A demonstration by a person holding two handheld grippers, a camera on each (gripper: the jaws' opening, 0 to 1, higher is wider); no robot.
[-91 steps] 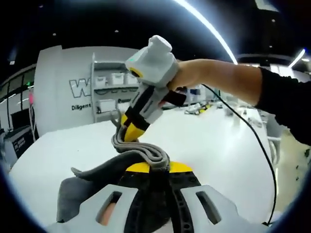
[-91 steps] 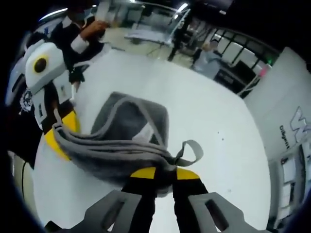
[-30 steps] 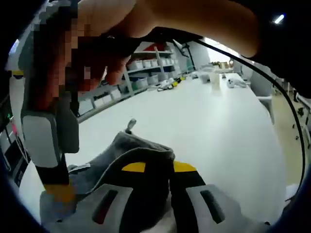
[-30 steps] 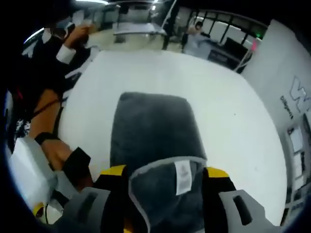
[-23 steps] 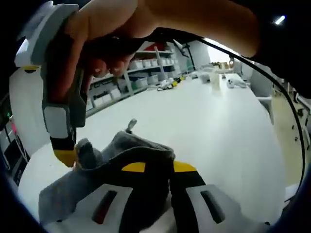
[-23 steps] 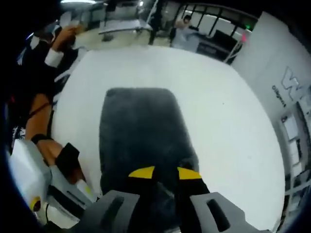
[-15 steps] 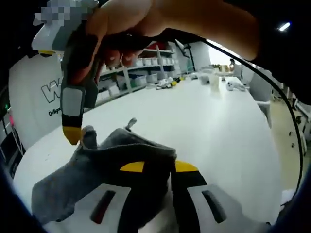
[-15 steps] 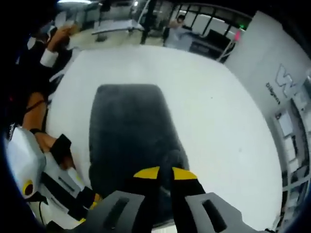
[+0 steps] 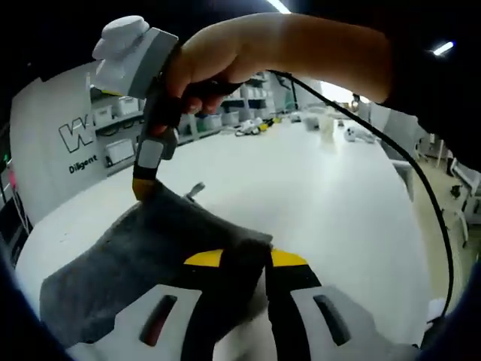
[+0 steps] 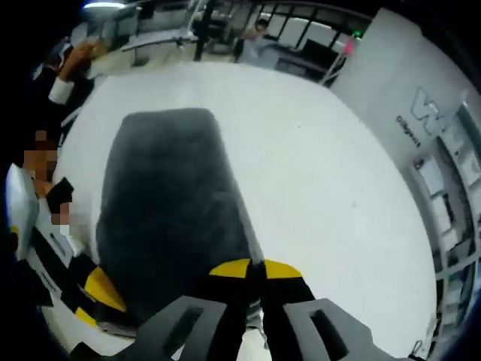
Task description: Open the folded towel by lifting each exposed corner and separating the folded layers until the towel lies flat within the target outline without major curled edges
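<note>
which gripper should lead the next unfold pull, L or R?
Probably right. The right gripper is shut on a raised corner of the towel, while the left gripper pins the near edge low.

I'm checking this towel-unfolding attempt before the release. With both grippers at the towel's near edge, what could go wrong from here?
The right gripper is shut on a corner of the gray towel, and the left gripper pinches another corner. Letting go unevenly could leave either corner curled or dragged askew on the white table. The hanging loop at the right gripper's corner might tuck underneath. No outline is visible, so placement cannot be judged.
</note>
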